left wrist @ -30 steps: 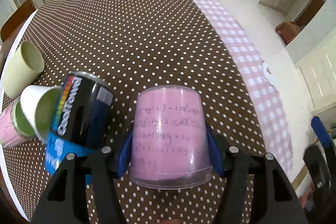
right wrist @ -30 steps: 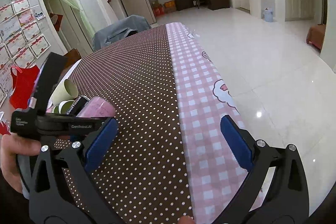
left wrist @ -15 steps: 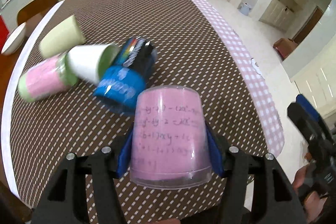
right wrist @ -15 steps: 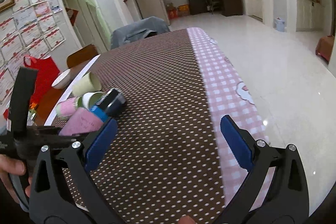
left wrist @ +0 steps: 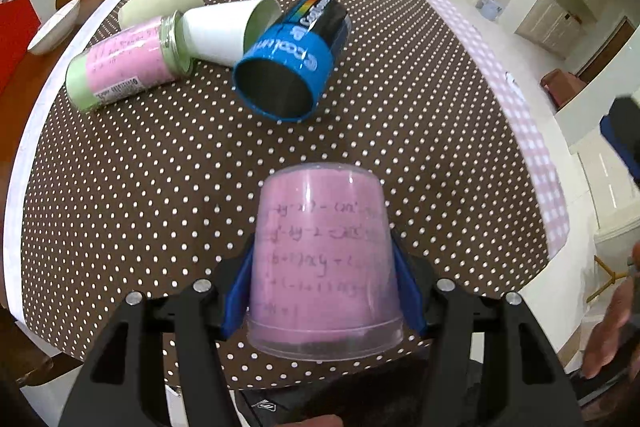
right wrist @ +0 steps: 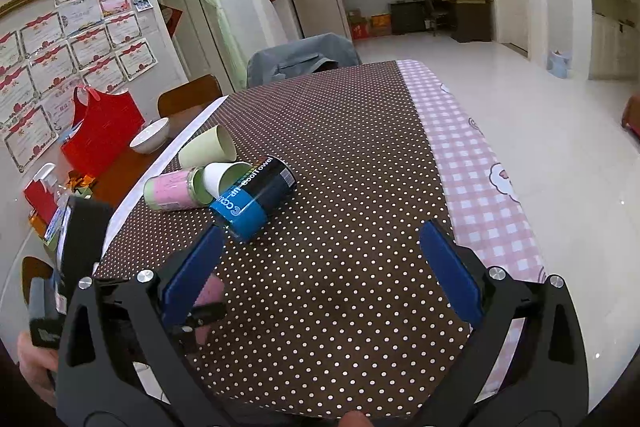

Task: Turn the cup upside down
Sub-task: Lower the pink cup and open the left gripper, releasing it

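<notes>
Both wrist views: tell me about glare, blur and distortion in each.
Left wrist view: the clear pink plastic cup in the left gripper shows a vertical glare streak and soft handwriting; fisheye bows the brown polka-dot tablecloth. Right wrist view: a bright ceiling light blooms top left, and the glossy floor reflects light.

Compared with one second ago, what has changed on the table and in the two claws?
The left claw has pulled back toward the near table edge, carrying the pink cup; the lying blue can and the other cups now sit farther ahead. The right claw has risen and tipped back, showing more of the room. Unchanged: the left claw stays shut on the pink cup, the right claw stays open and empty, and the lying cups have not moved.
</notes>
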